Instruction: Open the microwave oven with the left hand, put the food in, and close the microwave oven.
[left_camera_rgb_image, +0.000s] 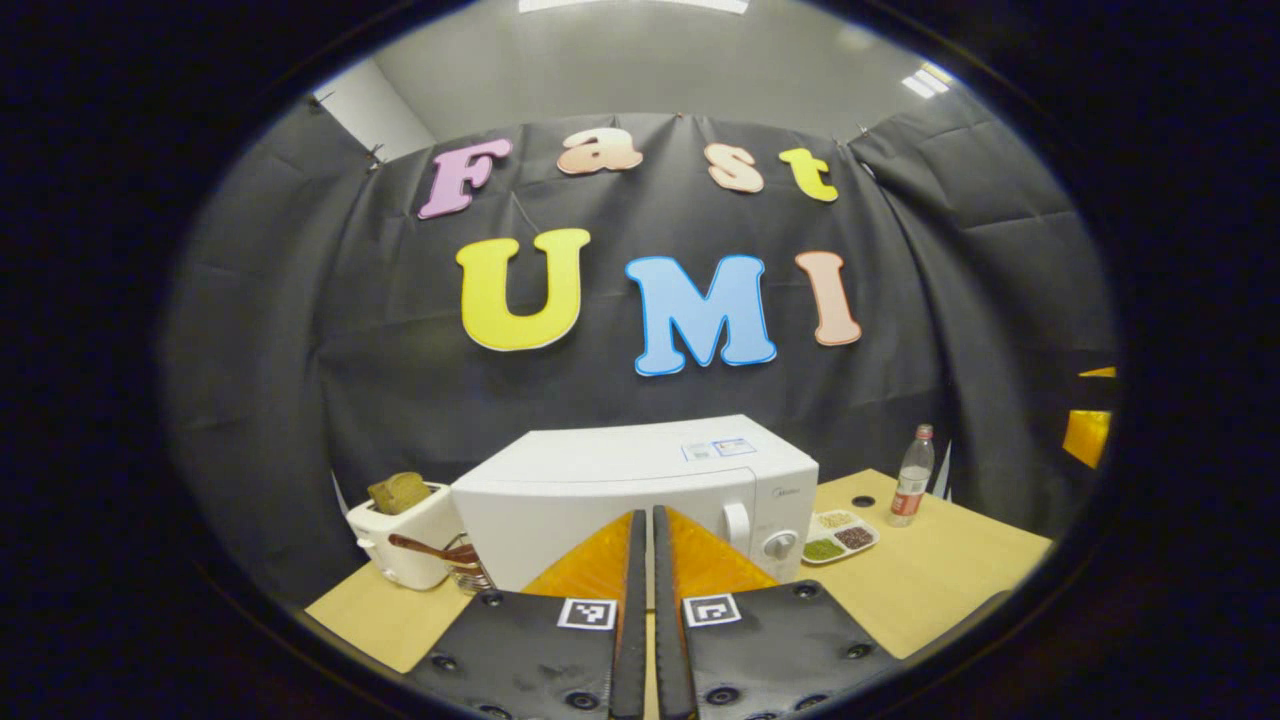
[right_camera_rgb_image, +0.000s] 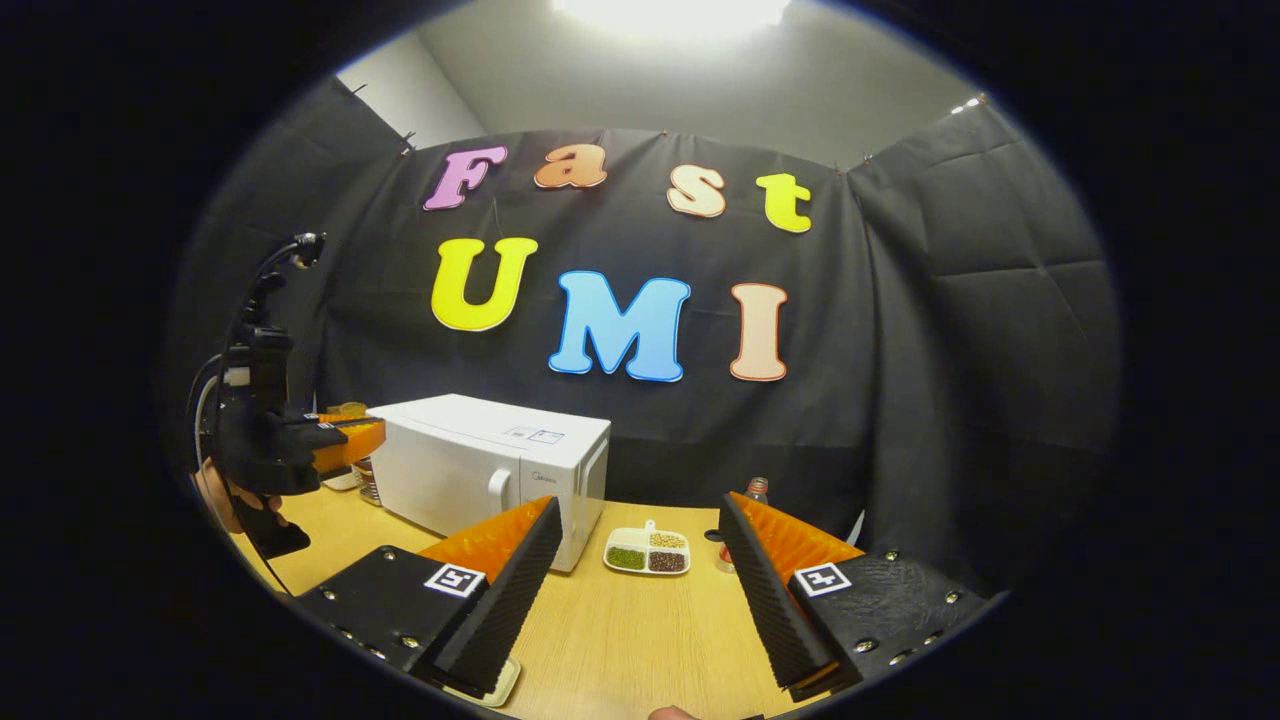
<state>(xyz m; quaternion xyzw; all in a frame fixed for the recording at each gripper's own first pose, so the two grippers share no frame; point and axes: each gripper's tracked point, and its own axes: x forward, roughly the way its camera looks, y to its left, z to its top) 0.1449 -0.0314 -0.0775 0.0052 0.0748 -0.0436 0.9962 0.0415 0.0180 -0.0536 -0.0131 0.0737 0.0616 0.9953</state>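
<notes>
The microwave oven (left_camera_rgb_image: 640, 490) stands closed at the lower centre of the left gripper view, on the wooden desk (left_camera_rgb_image: 940, 580), with its door handle (left_camera_rgb_image: 737, 522) and control knob (left_camera_rgb_image: 779, 545) at the right end of its front. The left gripper (left_camera_rgb_image: 645, 560) points at the door with its fingers drawn together and nothing between them. In the right gripper view the right gripper (right_camera_rgb_image: 640, 570) is spread wide and empty; the divided food dish (right_camera_rgb_image: 647, 552) lies on the desk beyond its fingertips, just right of the oven. A toaster (left_camera_rgb_image: 400, 535) sits at the oven's left, a bottle (left_camera_rgb_image: 911, 478) toward the right. Risk: closed fingers cannot hook the handle; the gripper could slip off it or shove the oven. A shallow grasp could tip the dish and spill its contents.
</notes>
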